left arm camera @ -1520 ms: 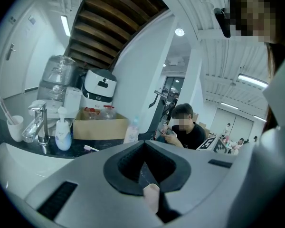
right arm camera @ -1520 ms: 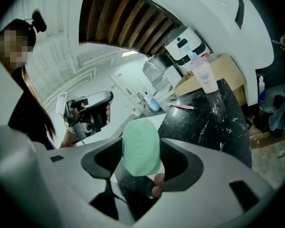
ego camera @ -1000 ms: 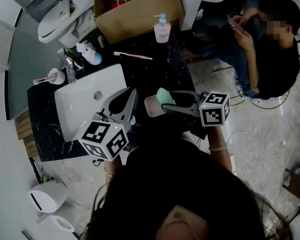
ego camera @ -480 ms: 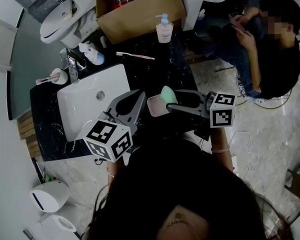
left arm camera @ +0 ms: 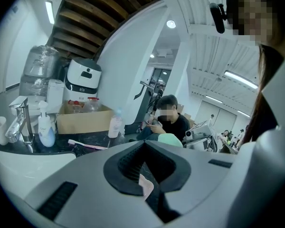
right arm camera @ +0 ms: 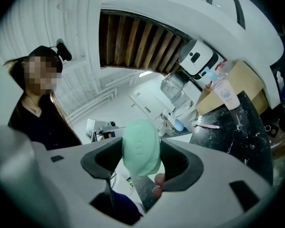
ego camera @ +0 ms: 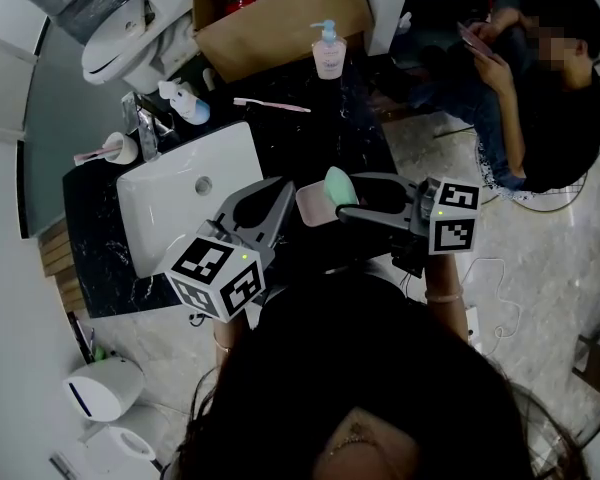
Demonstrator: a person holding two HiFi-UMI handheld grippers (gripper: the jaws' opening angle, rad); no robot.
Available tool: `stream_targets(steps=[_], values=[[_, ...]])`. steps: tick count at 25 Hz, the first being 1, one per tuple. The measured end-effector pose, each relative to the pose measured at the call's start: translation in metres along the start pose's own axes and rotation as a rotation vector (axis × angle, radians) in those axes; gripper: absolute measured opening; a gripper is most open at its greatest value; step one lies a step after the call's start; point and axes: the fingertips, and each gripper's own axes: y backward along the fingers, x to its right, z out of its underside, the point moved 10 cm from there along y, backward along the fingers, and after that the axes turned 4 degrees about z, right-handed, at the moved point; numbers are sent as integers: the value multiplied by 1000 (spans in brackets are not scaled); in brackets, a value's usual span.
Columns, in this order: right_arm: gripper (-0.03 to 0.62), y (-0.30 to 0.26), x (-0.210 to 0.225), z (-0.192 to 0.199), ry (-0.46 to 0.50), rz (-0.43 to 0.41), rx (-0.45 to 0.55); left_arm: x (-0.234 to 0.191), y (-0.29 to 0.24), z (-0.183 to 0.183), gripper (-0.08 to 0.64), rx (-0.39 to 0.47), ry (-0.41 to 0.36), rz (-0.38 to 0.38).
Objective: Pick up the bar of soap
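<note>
The mint-green bar of soap is clamped upright between the jaws of my right gripper, just above and beside the pink soap dish at the counter's front edge. In the right gripper view the soap fills the gap of the right gripper. My left gripper hangs over the front right corner of the white sink, its jaws together and nothing in them. The left gripper view shows the left gripper closed, with the soap peeking over it.
On the black marble counter lie a pink toothbrush, a pink pump bottle, a blue-white bottle, a tap and a cup. A cardboard box stands behind. A person sits at the right.
The whole view has drifted slightly; both grippers sit a little further right. The soap stays held beside the dish and the left gripper stays shut.
</note>
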Motion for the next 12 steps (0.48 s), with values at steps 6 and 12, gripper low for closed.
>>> stream_targets(steps=[6,12], values=[[249,4,-6,-6,11,-55,41,3,1,0,-3,3,-3,7],[249,8,-11,-9,18,-96,76,3,2,2,-3,-1,-7,15]])
